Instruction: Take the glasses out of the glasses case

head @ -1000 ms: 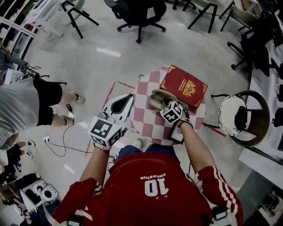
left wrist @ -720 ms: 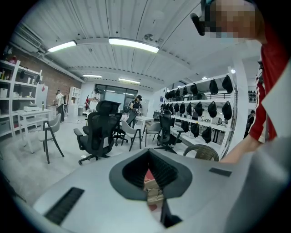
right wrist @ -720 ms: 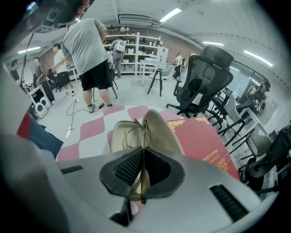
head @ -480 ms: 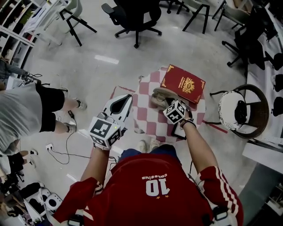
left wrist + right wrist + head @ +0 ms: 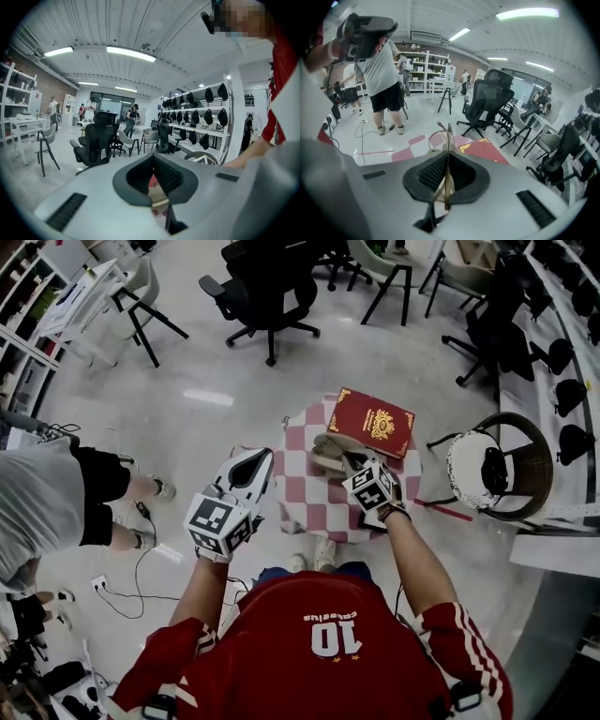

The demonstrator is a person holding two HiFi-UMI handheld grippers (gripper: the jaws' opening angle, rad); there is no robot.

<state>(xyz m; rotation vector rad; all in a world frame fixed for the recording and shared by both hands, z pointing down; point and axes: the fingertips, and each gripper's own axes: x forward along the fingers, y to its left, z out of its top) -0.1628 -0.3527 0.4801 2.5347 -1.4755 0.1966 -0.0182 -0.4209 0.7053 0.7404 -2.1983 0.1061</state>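
Where the head view looks steeply down, a small table [image 5: 328, 526] under a red-and-white checked cloth [image 5: 305, 479] stands on a pale, glossy floor [image 5: 206, 418]. A red book [image 5: 373, 423] with gold print lies on the far right part of the cloth, and the tan case [image 5: 328, 456] lies open just beside it, toward the table's middle. The right gripper [image 5: 448, 158] is closed on the glasses [image 5: 448, 140]: its own view shows the thin frame pinched upright between the pads, one rim curving out past the tips, with cloth, book and floor beyond. In the head view this gripper sits over the right side of the table, near the case. The left gripper [image 5: 153, 161] is held off the table's left edge, its jaws pressed together at the tips with nothing between them. Black office chairs [image 5: 272, 282] and a white desk [image 5: 89, 292] occupy the far floor. Shelves [image 5: 23, 296] line the left wall. A round chair [image 5: 492, 470] with a white seat stands right of the table. A person [image 5: 47, 493] in a grey top and black shorts stands at the left, and a cable [image 5: 141, 554] trails across the floor nearby. The left gripper view adds ceiling strip lights [image 5: 130, 52] and a rack [image 5: 201, 126] of dark hanging items.
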